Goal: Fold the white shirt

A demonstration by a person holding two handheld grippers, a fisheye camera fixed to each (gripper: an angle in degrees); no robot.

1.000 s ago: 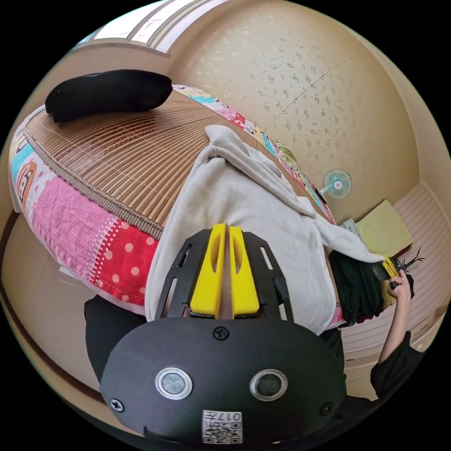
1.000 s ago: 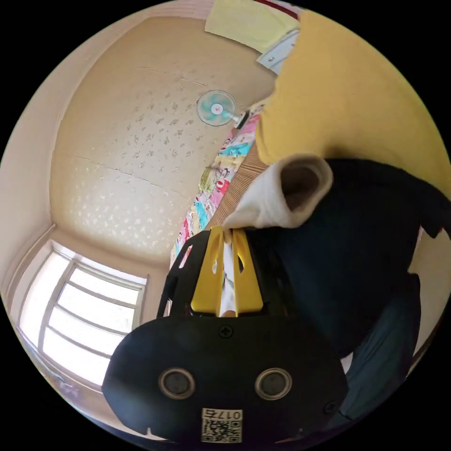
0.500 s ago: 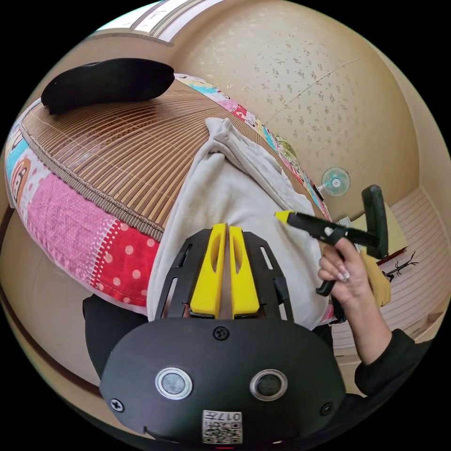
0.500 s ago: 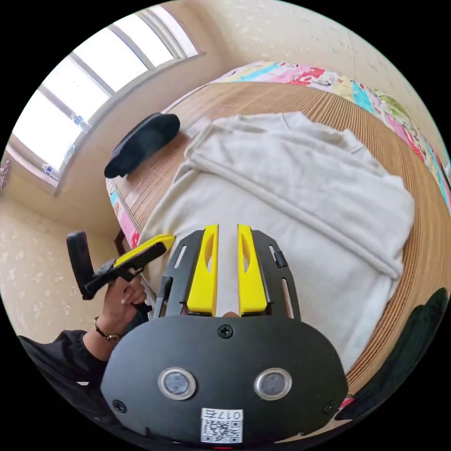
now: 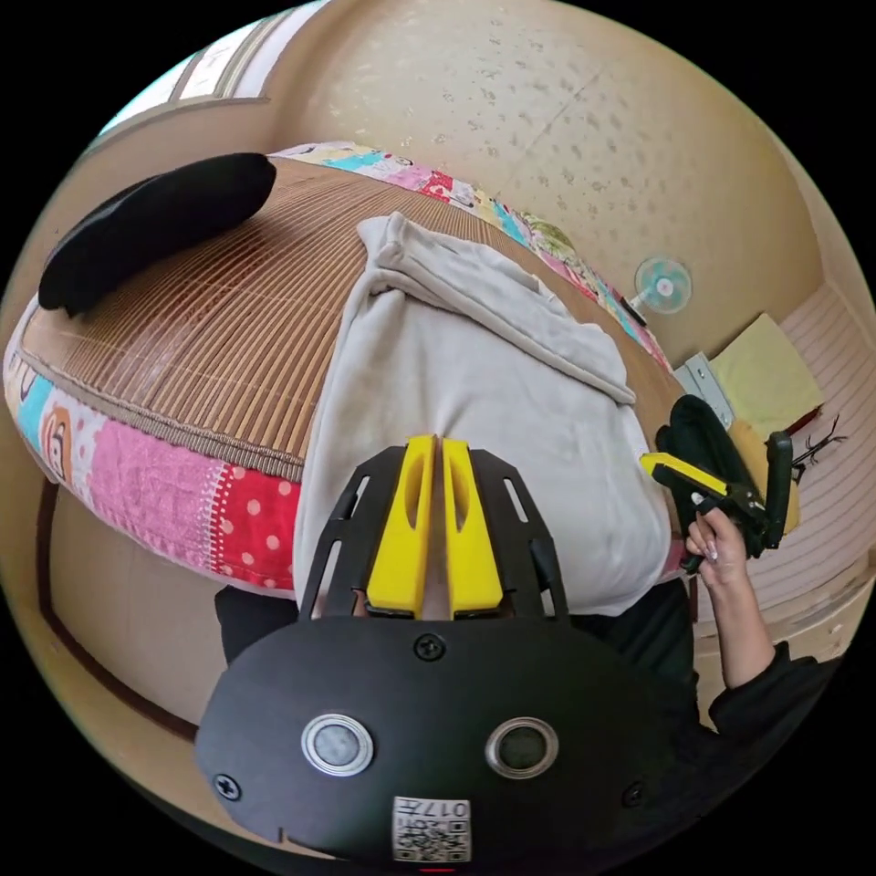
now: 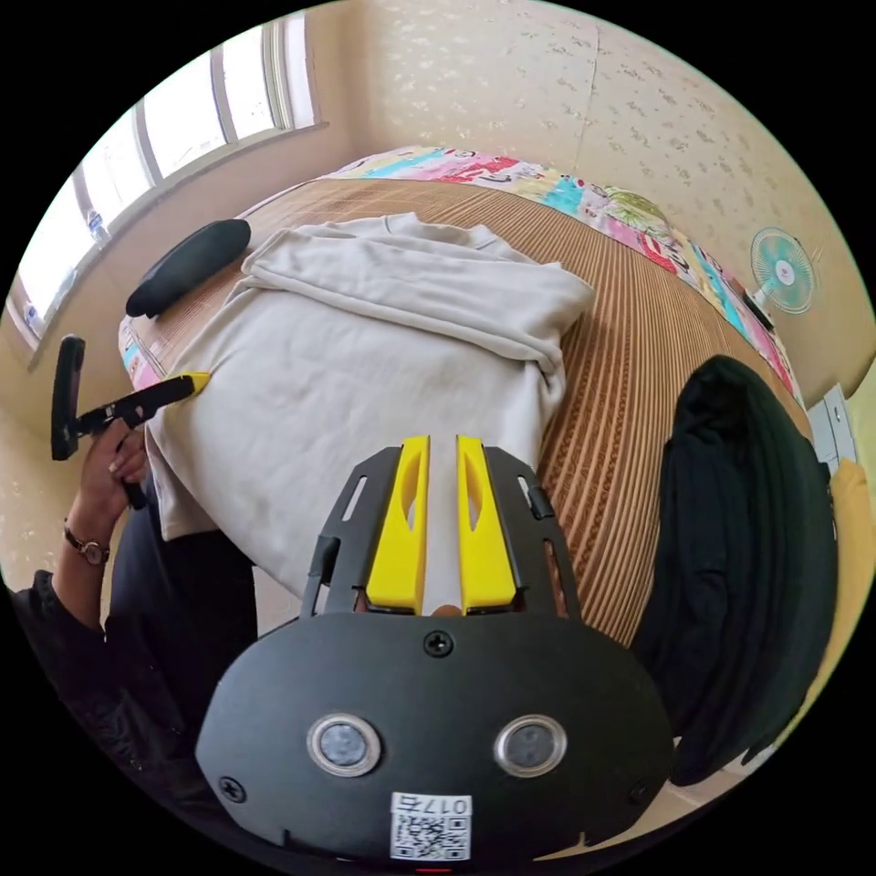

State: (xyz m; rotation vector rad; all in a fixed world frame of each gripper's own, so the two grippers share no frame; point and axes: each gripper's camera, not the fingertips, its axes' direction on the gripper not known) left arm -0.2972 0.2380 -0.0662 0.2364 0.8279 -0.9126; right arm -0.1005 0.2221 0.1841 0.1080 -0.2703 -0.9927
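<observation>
The white shirt (image 5: 474,392) (image 6: 365,338) lies on a bamboo mat (image 5: 210,310) on the bed, one sleeve folded across its upper part and its hem hanging over the near edge. My left gripper (image 5: 435,447) hovers over the lower half of the shirt, its yellow jaws pressed together with nothing between them. In the right gripper view the left gripper (image 6: 187,381) sits at the shirt's left edge. My right gripper (image 6: 443,447) is held above the shirt's hem with a narrow gap between its jaws, empty. A hand holds the right gripper (image 5: 675,470) beside the shirt's right edge.
A black garment (image 6: 748,547) (image 5: 698,438) lies on the mat to the right of the shirt. Another dark bundle (image 5: 155,224) (image 6: 187,265) rests at the far end near the window. A patchwork bedsheet (image 5: 164,484) borders the mat. A fan (image 6: 783,269) stands by the wall.
The right gripper let go of the sleeve it was holding, the sleeve now lies folded across the shirt, and the gripper drew back to the shirt's right side. The left gripper stayed shut above the shirt.
</observation>
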